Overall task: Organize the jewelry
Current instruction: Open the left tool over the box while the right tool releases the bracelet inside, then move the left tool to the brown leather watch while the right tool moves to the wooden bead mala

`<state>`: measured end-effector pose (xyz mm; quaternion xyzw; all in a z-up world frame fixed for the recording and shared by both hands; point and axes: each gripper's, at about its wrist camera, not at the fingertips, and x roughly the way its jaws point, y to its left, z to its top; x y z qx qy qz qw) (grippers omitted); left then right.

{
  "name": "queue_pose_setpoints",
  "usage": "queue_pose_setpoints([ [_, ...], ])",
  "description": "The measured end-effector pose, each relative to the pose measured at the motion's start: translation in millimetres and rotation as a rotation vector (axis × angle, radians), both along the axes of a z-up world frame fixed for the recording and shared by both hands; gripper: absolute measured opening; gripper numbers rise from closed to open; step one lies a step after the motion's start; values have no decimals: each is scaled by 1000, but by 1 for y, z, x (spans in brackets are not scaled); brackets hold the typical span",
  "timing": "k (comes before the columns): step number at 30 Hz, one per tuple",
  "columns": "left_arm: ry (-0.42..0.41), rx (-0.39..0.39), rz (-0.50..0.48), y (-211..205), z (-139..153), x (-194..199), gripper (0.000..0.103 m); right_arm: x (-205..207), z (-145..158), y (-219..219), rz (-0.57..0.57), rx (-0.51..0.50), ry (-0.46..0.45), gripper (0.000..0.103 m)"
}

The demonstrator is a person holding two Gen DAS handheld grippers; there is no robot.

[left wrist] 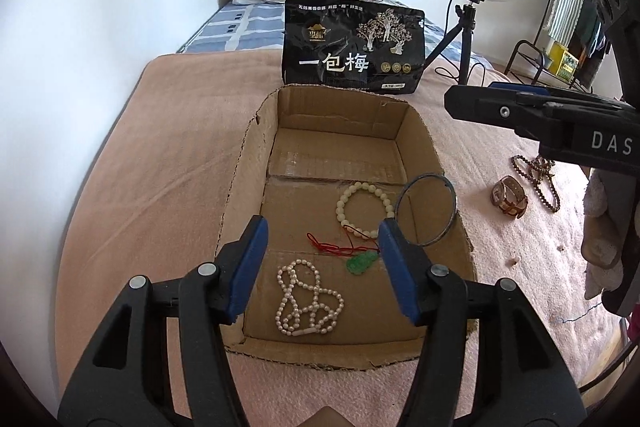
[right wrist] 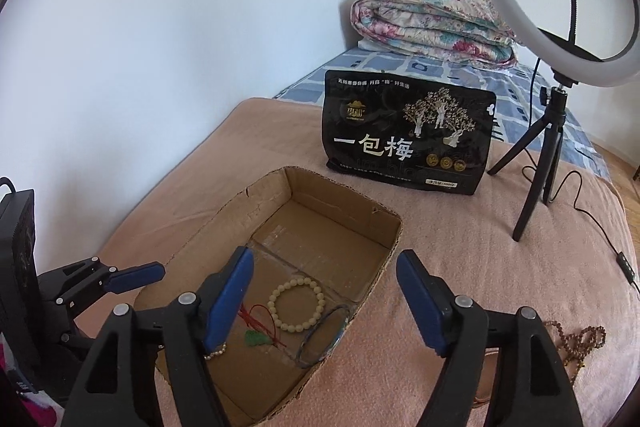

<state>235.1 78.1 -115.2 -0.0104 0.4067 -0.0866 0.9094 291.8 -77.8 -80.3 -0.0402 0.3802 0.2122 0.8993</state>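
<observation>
Both my left claw (left wrist: 320, 263) and right claw (right wrist: 324, 301) hang released over the open cardboard box (left wrist: 248, 163); next, I judge, comes the brown-strapped wristwatch (left wrist: 509, 201) on the bed.

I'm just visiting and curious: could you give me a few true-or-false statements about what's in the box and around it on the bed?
1. The pearl necklace lies inside the cardboard box. True.
2. The wristwatch is in the box. False: it lies on the blanket beside it.
3. The left gripper grips the jade pendant. False: its jaws are open and empty.
4. The thin bangle leans on the box wall. True.
</observation>
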Motion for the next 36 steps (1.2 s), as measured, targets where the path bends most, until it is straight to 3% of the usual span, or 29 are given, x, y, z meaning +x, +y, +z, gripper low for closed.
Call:
queue_pose_setpoints([
  [2, -3, 3, 4, -1, 3, -3, 59, -5, 3, -3, -5, -7, -12, 84],
  [6, -15, 4, -3, -6, 11, -11, 59, -16, 9, -12, -22, -19, -30, 87],
  [11, -38, 5, -18, -14, 20, -21, 59, -28, 19, -33, -69, -25, -63, 102],
  [24, -82, -13, -112, -59, 41, -44, 59, -51, 41, -132, -244, 4, -104, 103],
  [36, -74, -30, -238, -129, 40, -51, 59, -62, 29, -245, -419, 25, -39, 103],
])
